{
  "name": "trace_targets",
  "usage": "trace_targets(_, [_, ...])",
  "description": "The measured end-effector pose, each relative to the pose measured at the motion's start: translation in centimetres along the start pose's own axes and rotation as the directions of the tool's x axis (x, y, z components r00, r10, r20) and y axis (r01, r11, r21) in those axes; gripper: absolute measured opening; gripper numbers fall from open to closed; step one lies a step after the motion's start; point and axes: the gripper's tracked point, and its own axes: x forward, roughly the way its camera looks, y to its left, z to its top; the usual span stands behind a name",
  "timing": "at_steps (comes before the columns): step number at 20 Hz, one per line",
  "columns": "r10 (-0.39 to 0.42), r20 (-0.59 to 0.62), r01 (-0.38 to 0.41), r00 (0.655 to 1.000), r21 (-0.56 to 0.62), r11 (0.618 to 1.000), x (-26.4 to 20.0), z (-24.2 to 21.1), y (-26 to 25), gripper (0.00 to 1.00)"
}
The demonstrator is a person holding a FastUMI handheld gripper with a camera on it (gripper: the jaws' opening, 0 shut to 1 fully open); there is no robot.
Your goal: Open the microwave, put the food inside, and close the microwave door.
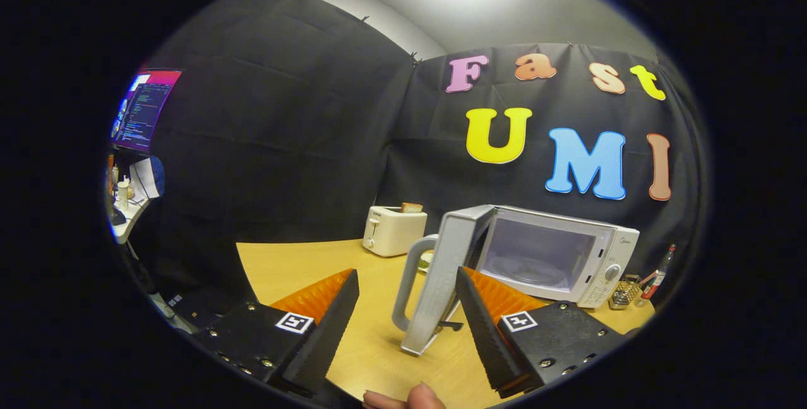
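A white microwave (555, 254) stands on the wooden table (302, 264), ahead and to the right of my fingers. Its door (441, 270) is swung wide open toward me, edge-on, with the long handle (406, 283) on its left side. The lit cavity with a glass turntable (533, 270) holds nothing that I can make out. My gripper (406, 283) is open, and the door's edge and handle stand between and just beyond the fingertips, touching neither. A small greenish thing (426, 261) peeks out behind the door; I cannot tell what it is.
A white toaster (394, 230) with a bread slice sticking out sits at the table's back, left of the microwave. A small wire basket (624, 292) and a bottle (657, 276) stand right of the microwave. A fingertip (410, 399) shows below the gripper. A desk with a monitor (142, 109) lies far left.
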Motion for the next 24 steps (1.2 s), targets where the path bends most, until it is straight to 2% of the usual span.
trace_targets(6, [-0.037, -0.075, 0.039, 0.997, 0.021, 0.999, -4.7, -3.6, -11.2, 0.93])
trace_targets(9, [-0.024, -0.135, 0.023, 0.991, -0.011, 1.0, -6.7, -6.7, -14.9, 0.93])
trace_targets(12, [0.001, -0.21, 0.008, 0.978, 0.042, 0.999, -8.3, -10.3, -17.9, 0.93])
trace_targets(16, [0.082, -0.382, -0.021, 0.921, 0.162, 0.987, -10.0, -15.7, -20.7, 0.93])
trace_targets(19, [0.093, -0.419, -0.018, 0.903, 0.179, 0.984, -9.9, -17.6, -22.6, 0.93])
trace_targets(21, [0.159, -0.446, -0.057, 0.881, 0.232, 0.971, -9.9, -18.7, -21.7, 0.93])
trace_targets(23, [0.123, -0.506, -0.02, 0.854, 0.204, 0.979, -9.6, -20.3, -22.9, 0.93])
trace_targets(24, [0.14, -0.52, -0.035, 0.843, 0.207, 0.978, -9.7, -20.7, -22.6, 0.93])
